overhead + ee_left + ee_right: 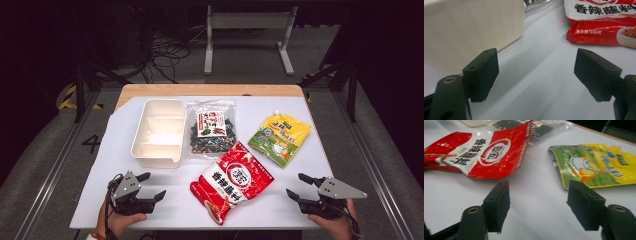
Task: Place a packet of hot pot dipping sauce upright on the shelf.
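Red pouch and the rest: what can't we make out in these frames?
- Red pouch: left gripper view, top and right edges cut it off.
- White bin: left gripper view, only an outer wall; inside hidden.
- Yellow-green pouch: right gripper view, right edge cuts it; print blurred.
- Seaweed bag: high view, label too small to read.

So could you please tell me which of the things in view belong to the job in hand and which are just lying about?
Job in hand:
- red packet
- yellow-green pouch
- clear bag of dark dried food
- white divided box

Lying about:
- cables on the floor
- white metal stand
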`<action>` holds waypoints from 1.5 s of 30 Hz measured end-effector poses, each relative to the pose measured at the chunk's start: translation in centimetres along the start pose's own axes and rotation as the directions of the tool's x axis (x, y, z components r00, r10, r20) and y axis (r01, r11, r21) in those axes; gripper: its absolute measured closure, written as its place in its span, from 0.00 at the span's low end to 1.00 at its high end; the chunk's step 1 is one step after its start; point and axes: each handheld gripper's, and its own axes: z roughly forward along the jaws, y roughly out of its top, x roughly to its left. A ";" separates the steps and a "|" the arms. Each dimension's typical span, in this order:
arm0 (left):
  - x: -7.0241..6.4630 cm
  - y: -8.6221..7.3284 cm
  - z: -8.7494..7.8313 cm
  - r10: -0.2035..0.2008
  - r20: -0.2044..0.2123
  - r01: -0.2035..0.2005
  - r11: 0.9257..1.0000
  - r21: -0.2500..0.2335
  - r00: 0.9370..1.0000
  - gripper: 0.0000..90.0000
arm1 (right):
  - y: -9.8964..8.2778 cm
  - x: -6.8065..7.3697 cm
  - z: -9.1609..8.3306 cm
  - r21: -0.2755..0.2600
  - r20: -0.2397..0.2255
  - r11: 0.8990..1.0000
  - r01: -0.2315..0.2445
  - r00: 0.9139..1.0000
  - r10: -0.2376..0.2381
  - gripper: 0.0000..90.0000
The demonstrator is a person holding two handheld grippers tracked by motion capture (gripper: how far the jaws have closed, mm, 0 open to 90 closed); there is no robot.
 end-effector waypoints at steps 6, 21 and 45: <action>0.0 0.0 0.2 -0.006 0.013 0.006 1.000 -0.001 1.000 0.24 | 0.1 0.6 0.8 0.037 -0.080 0.999 -0.018 0.997 0.021 0.46; -0.4 -0.3 0.2 0.017 0.014 -0.018 0.999 0.027 1.000 0.24 | 1.4 4.3 5.8 0.152 -0.259 0.988 -0.025 0.964 0.064 0.38; -0.9 -0.3 0.3 0.036 0.033 -0.037 0.998 0.042 0.999 0.24 | 1.9 4.5 7.9 0.239 -0.267 0.961 -0.141 0.942 0.205 0.33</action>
